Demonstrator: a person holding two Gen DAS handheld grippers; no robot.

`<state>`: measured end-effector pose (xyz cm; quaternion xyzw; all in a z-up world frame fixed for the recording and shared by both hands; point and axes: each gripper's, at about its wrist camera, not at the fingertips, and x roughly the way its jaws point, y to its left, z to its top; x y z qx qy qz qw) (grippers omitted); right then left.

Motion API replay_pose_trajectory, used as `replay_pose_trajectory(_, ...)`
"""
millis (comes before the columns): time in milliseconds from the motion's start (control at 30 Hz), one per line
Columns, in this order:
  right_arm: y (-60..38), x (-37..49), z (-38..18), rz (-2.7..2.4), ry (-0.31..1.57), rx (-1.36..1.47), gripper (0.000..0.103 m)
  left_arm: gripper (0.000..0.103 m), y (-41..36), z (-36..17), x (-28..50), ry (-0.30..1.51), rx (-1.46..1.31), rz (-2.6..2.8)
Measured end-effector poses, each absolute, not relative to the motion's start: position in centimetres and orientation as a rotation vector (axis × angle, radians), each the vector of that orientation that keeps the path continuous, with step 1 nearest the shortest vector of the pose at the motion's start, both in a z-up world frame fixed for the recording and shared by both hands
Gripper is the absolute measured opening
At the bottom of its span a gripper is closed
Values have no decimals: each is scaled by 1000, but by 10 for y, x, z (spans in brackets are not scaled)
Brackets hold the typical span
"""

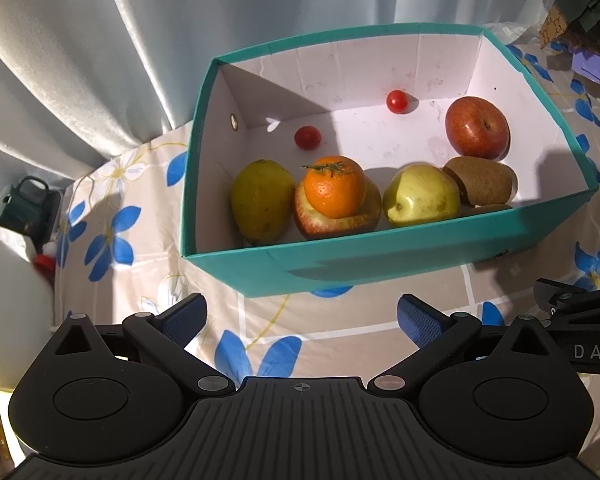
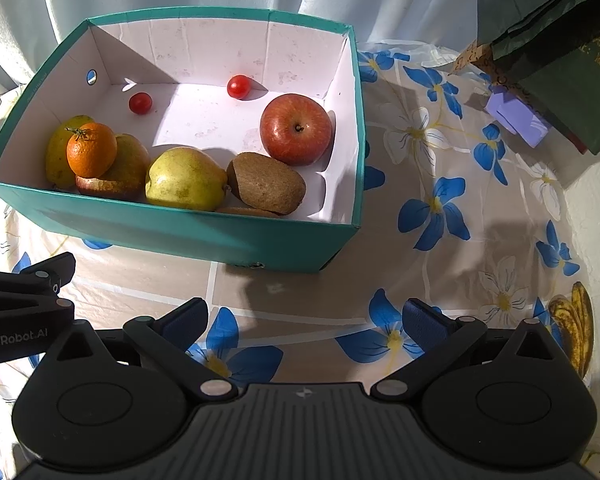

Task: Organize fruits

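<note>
the left gripper (image 1: 300, 316) hangs low over the flowered tablecloth (image 1: 340, 320) with its blue pads (image 1: 182, 320) spread wide and nothing between them, and the right gripper (image 2: 304, 320) sits just beside it in the same state, fingers apart and empty, both facing the near wall of the teal box (image 1: 380, 256). that pose reads as a pause outside the box, not a reach, since neither pair of fingers is over the rim. the fruit is all inside the box: a yellow-green mango (image 1: 262, 200) lies at the left end with its long axis running roughly from near wall to far wall, narrower end away from the grippers. next to it an orange (image 1: 334, 186) rests on top of a reddish apple (image 1: 336, 216), stem and leaf up, a perch that looks easy to topple if anything nudges it. a green pear (image 1: 420, 194) lies on its side touching a kiwi (image 1: 482, 180), whose long axis runs across the box, left to right; a second kiwi seems to peek out below it against the near wall, but too little shows to be sure. a red apple (image 1: 476, 126) stands apart toward the right wall, stem tilted toward the cameras. two cherry tomatoes (image 1: 307, 137) sit loose on the bare floor near the far wall, well apart from the rest. a banana (image 2: 576, 328) lies on the cloth at the right, outside the box, and is likely what remains to be put away.
</note>
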<state>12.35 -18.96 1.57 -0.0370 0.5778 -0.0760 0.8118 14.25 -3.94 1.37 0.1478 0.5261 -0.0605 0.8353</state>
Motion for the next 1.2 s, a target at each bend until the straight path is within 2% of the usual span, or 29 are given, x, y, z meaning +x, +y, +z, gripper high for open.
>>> replay_pose_trajectory(1200, -191, 125, 17, -153, 1230, -93, 103, 103, -45, 9, 145, 1129, 340, -135)
